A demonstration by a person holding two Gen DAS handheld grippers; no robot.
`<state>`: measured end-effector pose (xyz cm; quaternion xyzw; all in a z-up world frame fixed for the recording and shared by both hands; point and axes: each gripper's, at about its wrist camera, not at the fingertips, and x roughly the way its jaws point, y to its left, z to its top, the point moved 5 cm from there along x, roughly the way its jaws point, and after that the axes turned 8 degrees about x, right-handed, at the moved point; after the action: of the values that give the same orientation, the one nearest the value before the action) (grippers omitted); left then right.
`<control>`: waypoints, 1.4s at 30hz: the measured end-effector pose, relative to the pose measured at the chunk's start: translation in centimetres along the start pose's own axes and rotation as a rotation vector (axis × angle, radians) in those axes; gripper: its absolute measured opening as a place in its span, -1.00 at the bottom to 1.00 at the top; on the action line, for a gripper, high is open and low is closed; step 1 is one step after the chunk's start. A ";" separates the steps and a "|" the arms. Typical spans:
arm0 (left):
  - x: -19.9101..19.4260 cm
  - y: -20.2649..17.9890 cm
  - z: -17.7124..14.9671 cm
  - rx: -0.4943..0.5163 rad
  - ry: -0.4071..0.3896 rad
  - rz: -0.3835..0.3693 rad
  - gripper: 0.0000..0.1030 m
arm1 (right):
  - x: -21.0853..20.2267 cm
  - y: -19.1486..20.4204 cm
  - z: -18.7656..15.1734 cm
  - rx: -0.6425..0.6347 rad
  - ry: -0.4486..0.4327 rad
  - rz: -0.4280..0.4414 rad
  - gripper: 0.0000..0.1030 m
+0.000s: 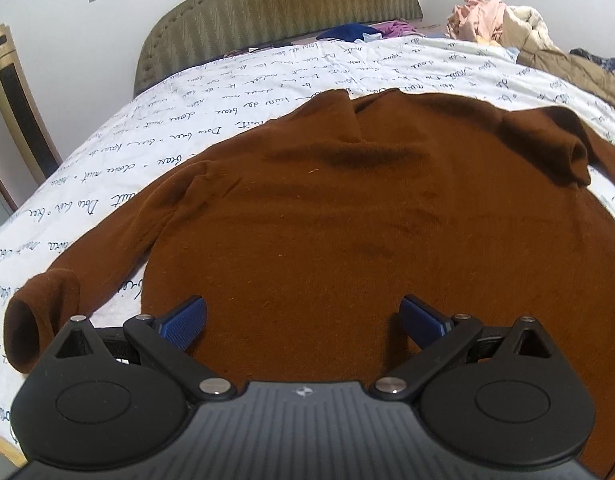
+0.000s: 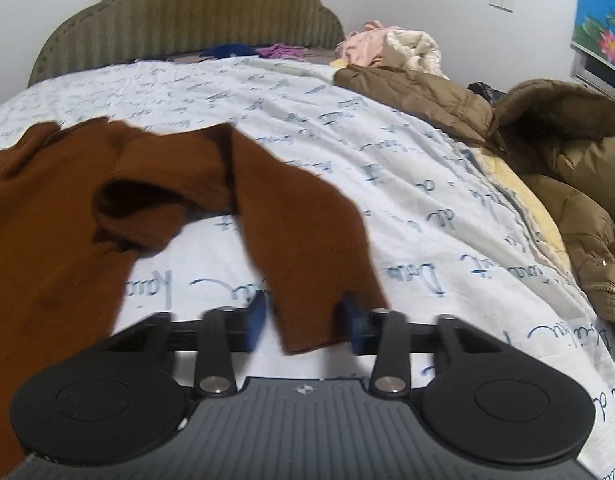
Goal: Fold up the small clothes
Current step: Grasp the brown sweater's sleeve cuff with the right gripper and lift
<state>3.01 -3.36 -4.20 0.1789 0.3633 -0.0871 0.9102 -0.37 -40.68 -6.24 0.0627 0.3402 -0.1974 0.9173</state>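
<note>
A brown sweater (image 1: 327, 216) lies spread on the bed (image 1: 187, 120), its neck toward the headboard (image 1: 267, 12) at 12 o'clock. The left gripper (image 1: 303, 320) hovers over the hem with its jaws wide apart and empty. The right gripper (image 2: 303, 320) has the sleeve (image 2: 299, 232) end between its 2 blue pads, which press the cloth from both sides; it looks clamped on it. The likely risk is slip: the fuzzy knit is soft and thick, and only the sleeve's end is caught, so a quick pull could free it or drag the body crooked. The sheet is smooth printed cotton; puffy coats (image 2: 547, 160) heap at 2 o'clock.
</note>
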 end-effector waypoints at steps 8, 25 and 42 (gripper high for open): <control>0.2 -0.2 -0.1 0.016 0.013 -0.002 1.00 | -1.8 -4.6 2.9 0.183 -0.055 0.067 -0.88; 0.5 -0.7 -0.4 0.046 0.019 0.008 1.00 | 5.3 -15.8 5.4 0.696 -0.108 -0.082 0.27; 0.4 -0.5 -0.6 0.051 0.027 0.012 1.00 | 8.8 -14.8 2.4 1.301 -0.193 0.254 -0.20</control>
<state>2.80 -3.60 -5.00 0.2051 0.3720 -0.0884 0.9010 1.12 -57.57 -9.84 0.6244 0.0583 -0.2577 0.7351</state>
